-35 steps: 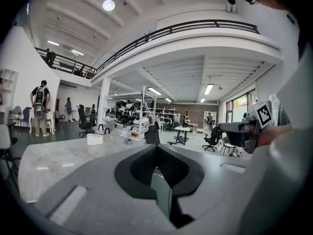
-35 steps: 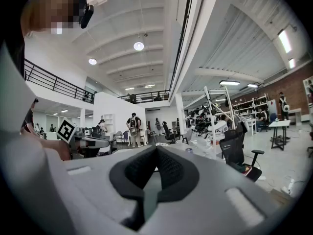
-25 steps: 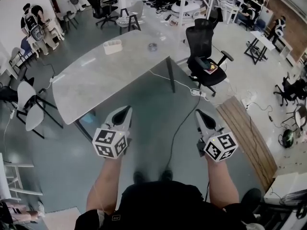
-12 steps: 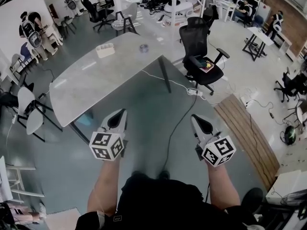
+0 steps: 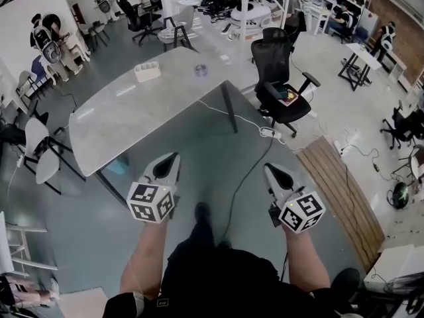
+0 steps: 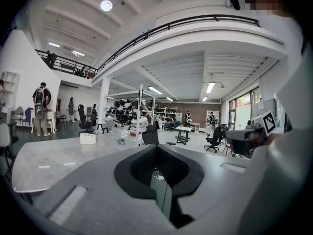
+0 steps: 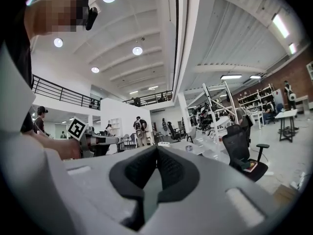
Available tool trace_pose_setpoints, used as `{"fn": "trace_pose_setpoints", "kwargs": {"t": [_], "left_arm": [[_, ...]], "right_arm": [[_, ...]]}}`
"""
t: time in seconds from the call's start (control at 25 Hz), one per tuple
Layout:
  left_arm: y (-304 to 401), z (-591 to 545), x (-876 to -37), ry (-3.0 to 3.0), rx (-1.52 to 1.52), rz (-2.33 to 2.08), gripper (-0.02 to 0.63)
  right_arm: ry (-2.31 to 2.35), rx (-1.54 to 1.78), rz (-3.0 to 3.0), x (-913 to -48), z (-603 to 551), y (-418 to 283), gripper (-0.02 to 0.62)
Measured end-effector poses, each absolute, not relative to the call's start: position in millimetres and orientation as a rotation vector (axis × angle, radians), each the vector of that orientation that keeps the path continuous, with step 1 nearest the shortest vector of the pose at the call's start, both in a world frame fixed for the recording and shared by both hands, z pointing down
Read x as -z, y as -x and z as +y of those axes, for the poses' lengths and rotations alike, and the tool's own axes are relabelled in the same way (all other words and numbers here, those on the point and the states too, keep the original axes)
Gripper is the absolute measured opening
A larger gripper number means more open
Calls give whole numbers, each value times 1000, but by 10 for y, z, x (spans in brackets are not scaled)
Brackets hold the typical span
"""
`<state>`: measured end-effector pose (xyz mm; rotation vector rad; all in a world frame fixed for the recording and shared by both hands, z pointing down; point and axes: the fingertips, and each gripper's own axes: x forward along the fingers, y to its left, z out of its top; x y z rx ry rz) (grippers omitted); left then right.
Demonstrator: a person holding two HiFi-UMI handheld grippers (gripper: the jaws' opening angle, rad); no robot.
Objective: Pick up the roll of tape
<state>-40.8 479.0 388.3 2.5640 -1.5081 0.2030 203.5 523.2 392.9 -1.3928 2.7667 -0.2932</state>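
Note:
The roll of tape [image 5: 201, 71] is a small grey ring lying on the far part of a pale marble table [image 5: 132, 121]. It also shows in the left gripper view as the roll of tape [image 6: 121, 142] and, tiny, in the right gripper view as the roll of tape [image 7: 189, 148]. My left gripper [image 5: 173, 156] and right gripper [image 5: 267, 168] are held over the floor in front of the table, well short of the tape. Both are shut with nothing in them. Their closed tips show as the left gripper [image 6: 156, 146] and the right gripper [image 7: 156, 148].
A white box [image 5: 147, 71] stands on the table left of the tape. A black office chair [image 5: 281, 71] is right of the table, and a white chair [image 5: 36, 151] to its left. A cable [image 5: 245, 171] runs across the floor between my grippers. People and desks fill the background.
Both grippers have been carried a little way toward the table, still shut and empty. One of the person's feet now shows stepping forward between the arms.

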Motion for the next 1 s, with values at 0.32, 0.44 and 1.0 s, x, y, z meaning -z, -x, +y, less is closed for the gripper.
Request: {"fn": "trace_pose_setpoints", "kwargs": {"t": [0.32, 0.44, 1.0], "left_arm": [[485, 4186, -3952, -2561, -166, -1481, 9], [561, 3849, -3986, -2567, -154, -1464, 9], [1184, 2064, -4128, -2573, -159, -1403, 9]], "right_arm": [[1412, 341, 2779, -4032, 4667, -1951, 3], [1420, 357, 2788, -4095, 4303, -1842, 3], [1431, 457, 2821, -4275, 2544, -1019, 3]]}}
